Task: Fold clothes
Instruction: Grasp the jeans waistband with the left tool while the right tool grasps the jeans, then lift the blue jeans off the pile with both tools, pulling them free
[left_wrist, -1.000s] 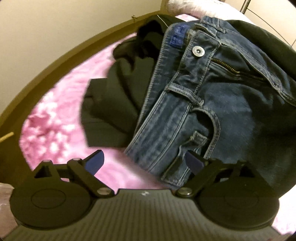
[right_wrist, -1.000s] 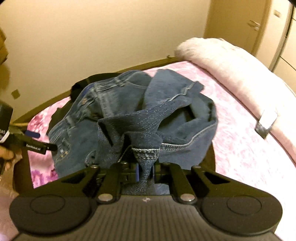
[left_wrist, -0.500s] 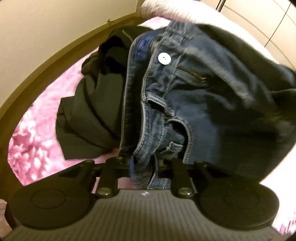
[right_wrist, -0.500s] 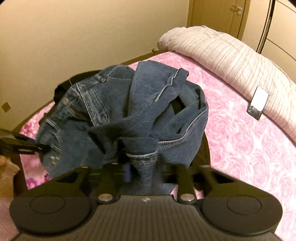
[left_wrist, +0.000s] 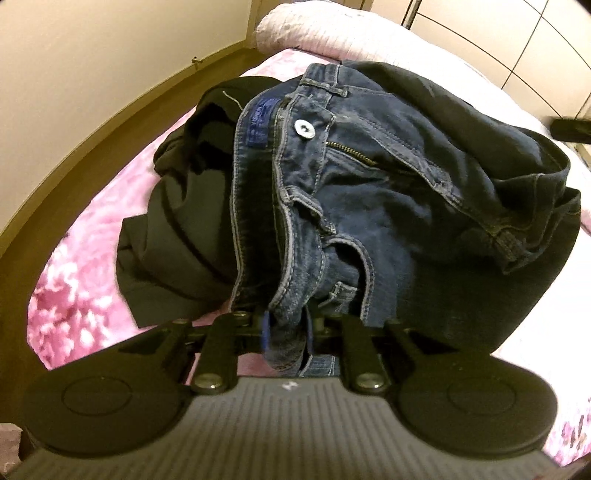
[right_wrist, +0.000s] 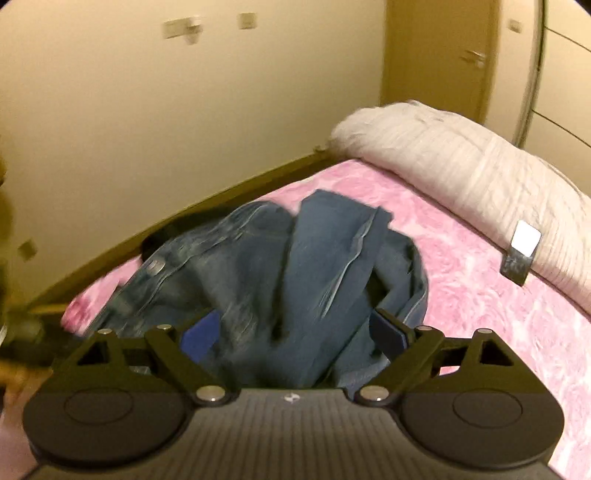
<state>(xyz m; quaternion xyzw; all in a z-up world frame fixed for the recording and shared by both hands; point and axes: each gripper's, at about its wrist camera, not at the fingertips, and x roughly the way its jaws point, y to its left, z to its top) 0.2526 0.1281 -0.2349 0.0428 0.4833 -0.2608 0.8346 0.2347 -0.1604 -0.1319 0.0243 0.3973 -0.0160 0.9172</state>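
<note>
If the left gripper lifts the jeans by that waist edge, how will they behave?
Probably floppy: the jeans already sag in folds from the left gripper. Likely heavy for cloth, being thick denim. They may drag the black garment beneath.

Two garments lie ahead of the hand-held grippers: one pair of blue jeans (left_wrist: 369, 192) and one black garment (left_wrist: 177, 221) just left of it. The jeans show one metal button (left_wrist: 304, 129). One pink floral bed (right_wrist: 480, 295) carries them, with one pale rolled quilt (right_wrist: 461, 166) beyond.
</note>
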